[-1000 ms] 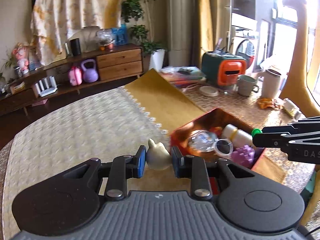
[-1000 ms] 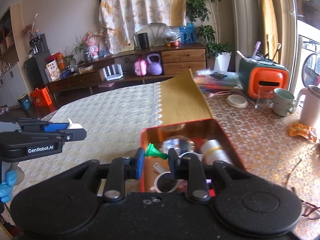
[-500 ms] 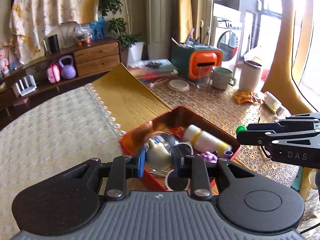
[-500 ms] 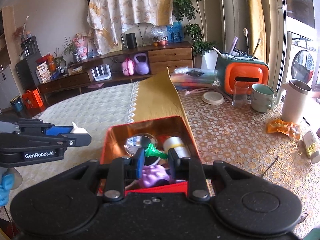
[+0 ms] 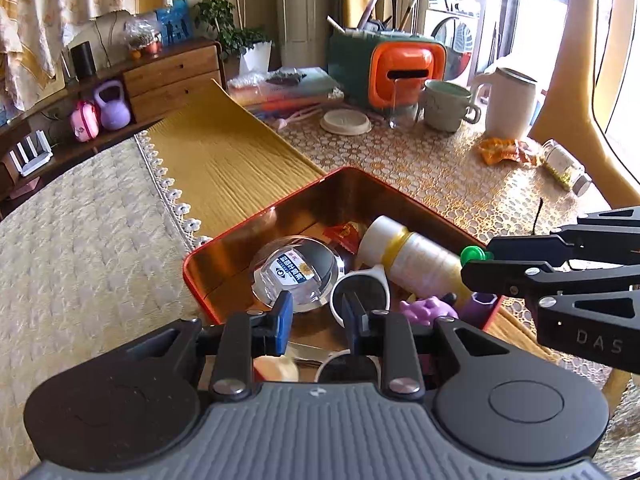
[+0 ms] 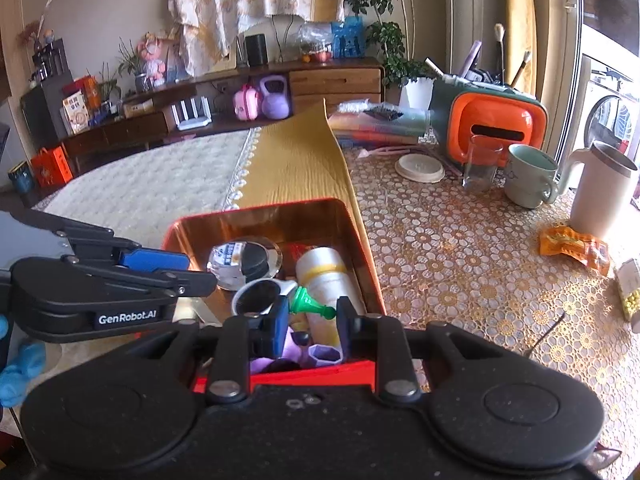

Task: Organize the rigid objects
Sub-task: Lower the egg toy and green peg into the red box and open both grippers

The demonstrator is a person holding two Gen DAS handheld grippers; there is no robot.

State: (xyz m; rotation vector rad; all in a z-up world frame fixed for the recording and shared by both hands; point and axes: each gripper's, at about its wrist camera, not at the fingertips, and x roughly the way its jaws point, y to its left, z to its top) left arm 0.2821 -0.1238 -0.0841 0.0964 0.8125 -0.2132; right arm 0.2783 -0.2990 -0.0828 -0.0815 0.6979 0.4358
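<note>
While the left gripper (image 5: 316, 312) hangs over the red tin (image 5: 256, 216), the left wrist view shows its fingers apart and holding nothing, the cream figurine (image 5: 276, 368) lying just below them. In the right wrist view, the right gripper (image 6: 312, 316) pinches a green pawn (image 6: 310, 304) above the tin (image 6: 360, 240).

Orange-fronted box (image 5: 406, 70), green mug (image 5: 446, 106), white jug (image 5: 510, 102), purple kettlebell (image 6: 275, 98), potted plant (image 5: 244, 40)

Left claw (image 5: 316, 314) empty over red tin (image 5: 200, 276); cream figurine (image 5: 276, 368) below.
</note>
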